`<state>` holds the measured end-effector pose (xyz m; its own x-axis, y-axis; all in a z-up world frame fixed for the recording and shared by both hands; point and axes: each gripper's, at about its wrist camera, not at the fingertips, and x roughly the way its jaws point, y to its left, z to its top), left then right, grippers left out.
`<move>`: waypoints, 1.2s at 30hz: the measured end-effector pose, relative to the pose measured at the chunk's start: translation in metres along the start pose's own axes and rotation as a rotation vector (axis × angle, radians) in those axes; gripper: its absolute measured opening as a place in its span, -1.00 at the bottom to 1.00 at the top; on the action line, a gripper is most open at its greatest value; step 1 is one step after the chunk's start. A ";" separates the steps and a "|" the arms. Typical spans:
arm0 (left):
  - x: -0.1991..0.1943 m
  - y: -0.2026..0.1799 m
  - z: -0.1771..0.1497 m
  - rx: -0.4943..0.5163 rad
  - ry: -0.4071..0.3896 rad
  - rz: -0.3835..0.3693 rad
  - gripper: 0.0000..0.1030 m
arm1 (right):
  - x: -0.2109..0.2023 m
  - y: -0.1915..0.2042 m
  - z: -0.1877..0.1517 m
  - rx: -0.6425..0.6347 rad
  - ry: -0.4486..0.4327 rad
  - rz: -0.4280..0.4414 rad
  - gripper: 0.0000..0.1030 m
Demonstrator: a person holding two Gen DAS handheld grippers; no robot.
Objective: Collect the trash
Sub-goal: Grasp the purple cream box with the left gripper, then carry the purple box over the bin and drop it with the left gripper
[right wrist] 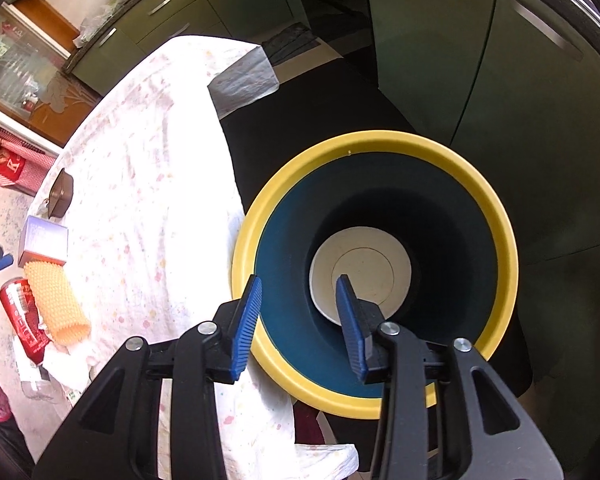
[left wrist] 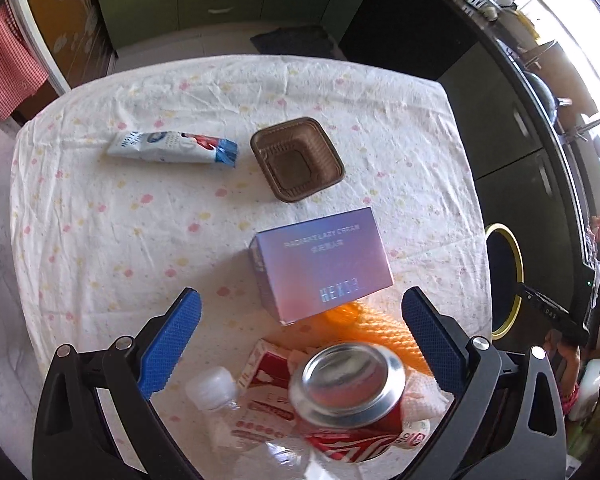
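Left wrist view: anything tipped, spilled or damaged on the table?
Nothing spilled that I can see. The red soda can and clear plastic bottle lie on their sides in a pile with a white-and-red carton and orange bumpy sleeve. The purple cream box sits askew. It's all trash awaiting pickup.

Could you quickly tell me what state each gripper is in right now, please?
Left gripper: open, holding nothing, above the red can.
Right gripper: open, empty, over the bin.
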<state>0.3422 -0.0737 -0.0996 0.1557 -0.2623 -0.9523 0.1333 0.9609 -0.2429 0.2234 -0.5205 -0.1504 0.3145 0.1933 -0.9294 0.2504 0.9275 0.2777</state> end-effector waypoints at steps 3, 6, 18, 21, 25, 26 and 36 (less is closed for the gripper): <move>0.010 -0.016 0.005 -0.044 0.000 0.084 0.93 | 0.001 -0.001 -0.009 -0.013 0.000 0.012 -0.26; 0.021 -0.018 0.012 -0.110 0.009 0.130 0.93 | 0.001 -0.006 -0.017 -0.019 0.004 0.033 -0.25; 0.057 -0.030 0.015 -0.179 0.074 0.209 0.59 | -0.011 -0.036 -0.042 -0.028 -0.021 0.085 -0.25; 0.059 -0.032 0.014 -0.168 0.075 0.216 0.52 | -0.021 -0.048 -0.060 -0.028 -0.030 0.097 -0.25; 0.058 -0.035 0.013 -0.138 0.070 0.209 0.50 | -0.025 -0.054 -0.068 -0.028 -0.044 0.114 -0.25; 0.056 -0.035 0.013 -0.132 0.063 0.210 0.50 | -0.026 -0.055 -0.068 -0.027 -0.047 0.118 -0.25; 0.005 -0.062 0.031 -0.048 -0.063 0.197 0.49 | -0.032 -0.062 -0.077 -0.028 -0.076 0.129 -0.25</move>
<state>0.3654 -0.1372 -0.0840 0.2349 -0.0721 -0.9694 0.0481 0.9969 -0.0625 0.1277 -0.5599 -0.1567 0.4107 0.2882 -0.8650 0.1780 0.9051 0.3861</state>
